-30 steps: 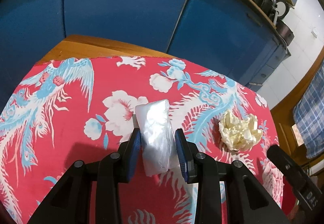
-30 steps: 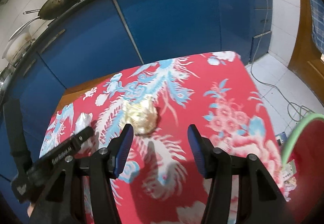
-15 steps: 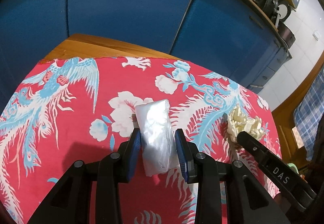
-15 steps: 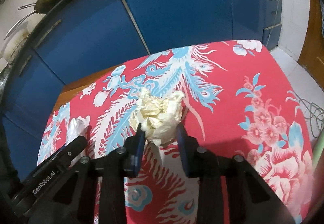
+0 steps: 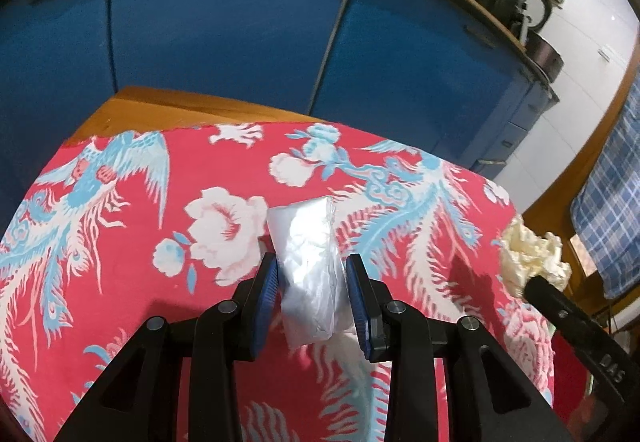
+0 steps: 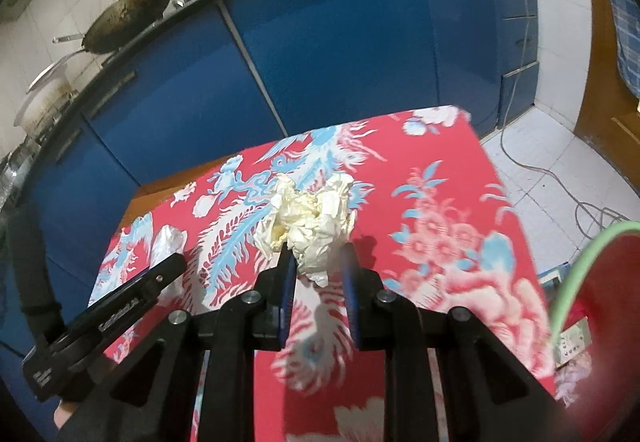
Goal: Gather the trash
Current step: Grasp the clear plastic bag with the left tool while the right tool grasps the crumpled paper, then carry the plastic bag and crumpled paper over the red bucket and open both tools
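Blue cabinets (image 5: 224,26) curve behind my table, which wears a red cloth (image 5: 120,242) printed with pale blue birds and white flowers. At my far right stands a red bin (image 6: 600,306) with a green rim. My left tongs (image 5: 311,298) pinch a clear plastic bag (image 5: 306,262) between their blue pads, its lower end on the cloth. My right tongs (image 6: 316,274) are closing on a cream paper wad (image 6: 308,222); the wad sits between the pads, raised a little above its shadow on the cloth.
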{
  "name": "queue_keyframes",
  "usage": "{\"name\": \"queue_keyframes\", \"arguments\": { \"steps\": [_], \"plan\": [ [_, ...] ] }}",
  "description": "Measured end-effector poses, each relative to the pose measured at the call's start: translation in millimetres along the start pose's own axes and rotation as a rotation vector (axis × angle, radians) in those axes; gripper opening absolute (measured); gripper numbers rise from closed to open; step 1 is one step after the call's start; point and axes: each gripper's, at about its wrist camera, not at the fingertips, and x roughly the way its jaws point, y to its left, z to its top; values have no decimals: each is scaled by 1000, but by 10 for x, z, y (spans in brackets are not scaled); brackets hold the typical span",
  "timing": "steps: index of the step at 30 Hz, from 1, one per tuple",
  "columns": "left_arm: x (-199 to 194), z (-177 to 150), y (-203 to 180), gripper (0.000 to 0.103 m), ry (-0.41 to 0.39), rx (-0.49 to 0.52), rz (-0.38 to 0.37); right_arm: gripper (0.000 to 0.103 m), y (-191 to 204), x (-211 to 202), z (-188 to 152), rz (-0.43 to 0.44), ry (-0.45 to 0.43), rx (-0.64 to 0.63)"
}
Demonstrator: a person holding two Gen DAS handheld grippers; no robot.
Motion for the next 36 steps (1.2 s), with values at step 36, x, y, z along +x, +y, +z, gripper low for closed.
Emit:
{"name": "queue_keyframes", "arguments": {
  "steps": [36],
  "plan": [
    [-908, -500, -1278, 36, -28, 285, -218, 25, -845, -1600, -600, -138, -162, 112]
  ]
}}
